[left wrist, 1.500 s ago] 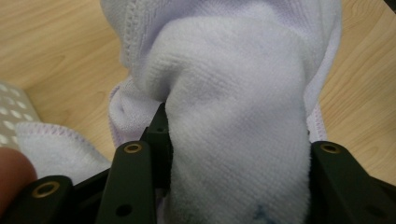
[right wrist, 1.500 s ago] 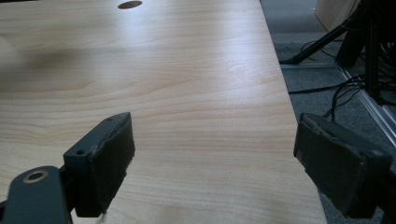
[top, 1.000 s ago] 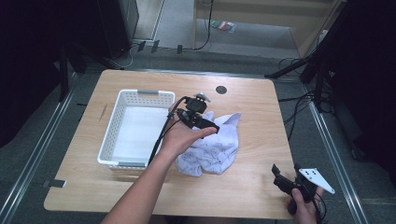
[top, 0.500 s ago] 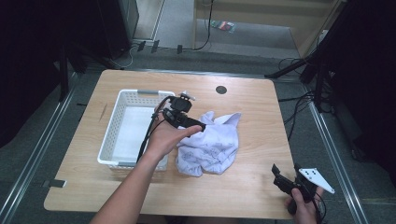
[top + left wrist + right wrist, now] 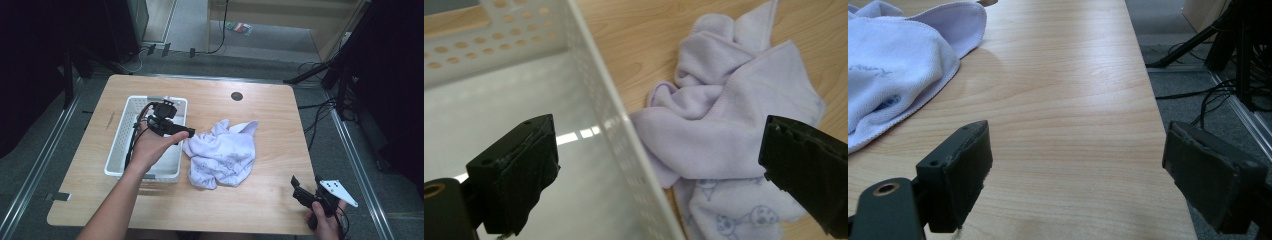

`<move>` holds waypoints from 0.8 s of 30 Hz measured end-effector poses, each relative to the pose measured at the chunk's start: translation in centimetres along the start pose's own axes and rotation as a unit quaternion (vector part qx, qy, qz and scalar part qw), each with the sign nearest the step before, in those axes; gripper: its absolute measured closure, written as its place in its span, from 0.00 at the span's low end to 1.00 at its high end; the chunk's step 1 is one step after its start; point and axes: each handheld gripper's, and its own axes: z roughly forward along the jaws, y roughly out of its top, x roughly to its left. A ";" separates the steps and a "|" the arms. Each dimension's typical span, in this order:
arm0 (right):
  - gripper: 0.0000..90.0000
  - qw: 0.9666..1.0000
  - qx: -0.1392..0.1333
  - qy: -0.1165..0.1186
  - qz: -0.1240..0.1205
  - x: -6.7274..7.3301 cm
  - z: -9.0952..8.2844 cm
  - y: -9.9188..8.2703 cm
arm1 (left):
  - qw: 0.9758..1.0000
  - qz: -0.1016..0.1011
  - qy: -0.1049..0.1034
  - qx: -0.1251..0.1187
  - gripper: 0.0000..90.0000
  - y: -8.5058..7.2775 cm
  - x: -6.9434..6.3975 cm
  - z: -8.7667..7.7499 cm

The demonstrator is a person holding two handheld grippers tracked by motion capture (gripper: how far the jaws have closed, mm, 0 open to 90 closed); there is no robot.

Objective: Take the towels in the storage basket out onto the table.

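Two grippers are in your hands. Your right gripper (image 5: 306,191) sits nearest you at the table's right front corner, jaws spread wide with nothing between them, only bare wood ahead of it. Your left gripper (image 5: 172,129) is farther in, over the right wall of the white basket (image 5: 116,145); its jaws also stand wide apart and empty, one over the basket's inside, the other over the cloth.

One pale lilac cloth (image 5: 222,152) lies crumpled on the table just beside the basket's right wall, touching or nearly touching it. It is a soft towel with a stitched hem, folds bunched toward the far side, and small blue printed figures (image 5: 734,222) on the near part.

Beyond it, the table (image 5: 270,110) is light wood with a round dark hole (image 5: 237,96) near its far edge. Farther still, grey floor, black cables (image 5: 220,30) and dark stands surround the table.
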 end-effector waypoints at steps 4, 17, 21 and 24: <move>0.14 1.000 0.001 -0.001 0.001 0.0 0.0 0.0 | 1.000 -0.006 0.010 -0.002 0.03 -0.5 1.1 -0.3; 0.14 1.000 0.001 -0.001 0.002 0.0 0.0 0.0 | 0.998 -0.038 0.028 -0.029 0.03 -2.9 5.7 -2.5; 0.14 1.000 0.001 -0.001 0.001 0.0 0.0 0.0 | 0.997 -0.054 0.033 -0.037 0.03 -4.2 7.7 -3.5; 0.14 1.000 0.001 -0.002 0.001 0.0 0.0 0.0 | 0.996 -0.062 0.040 -0.044 0.03 -5.0 8.9 -4.2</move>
